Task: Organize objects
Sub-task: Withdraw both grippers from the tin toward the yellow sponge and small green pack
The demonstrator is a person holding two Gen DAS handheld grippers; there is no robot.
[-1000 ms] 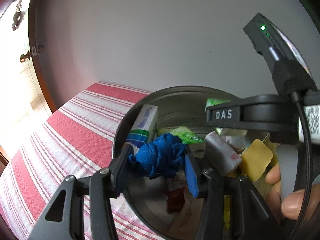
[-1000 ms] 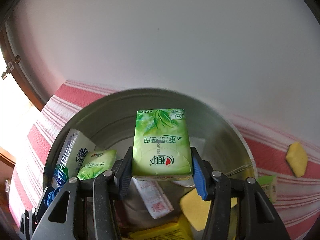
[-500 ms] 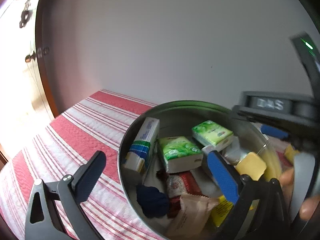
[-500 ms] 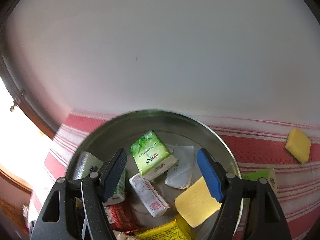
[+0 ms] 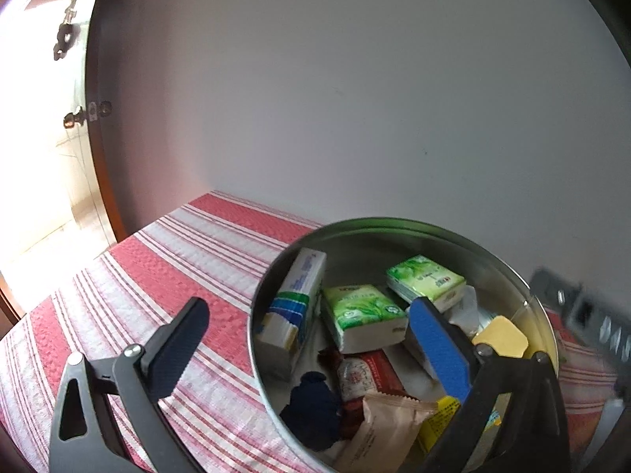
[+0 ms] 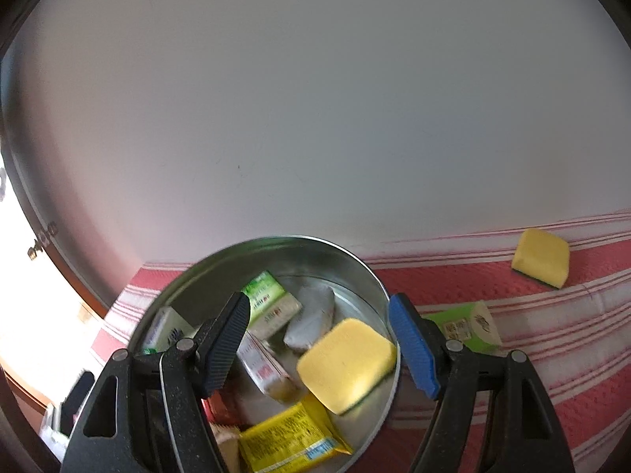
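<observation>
Round metal tin [image 5: 394, 224] on a red-and-white striped cloth [image 5: 165, 268], close against a pale wall [image 5: 355, 98]. Packed inside: two green tissue packs [image 5: 361, 315] side by side near the middle and back, a white-and-blue pack [image 5: 294, 307] propped on end against the left wall, a dark blue knotted rope [image 5: 313, 408] low at the front, a red-and-white wrapper [image 5: 357, 374] beside it, a tan snack pouch [image 5: 382, 429] leaning at the front rim, a yellow packet [image 6: 288, 439], a grey pouch [image 6: 309, 319], and a yellow sponge [image 6: 345, 358] resting against the right wall.

Left gripper [image 5: 311, 351] spread wide and empty, straddling the tin's left rim, blue-padded finger over the inside. Right gripper [image 6: 319, 347] likewise spread wide, holding nothing, above the tin.

Outside on the cloth, a green carton [image 6: 465, 327] just right of the tin, and a second yellow sponge [image 6: 542, 258] well apart near the wall.
</observation>
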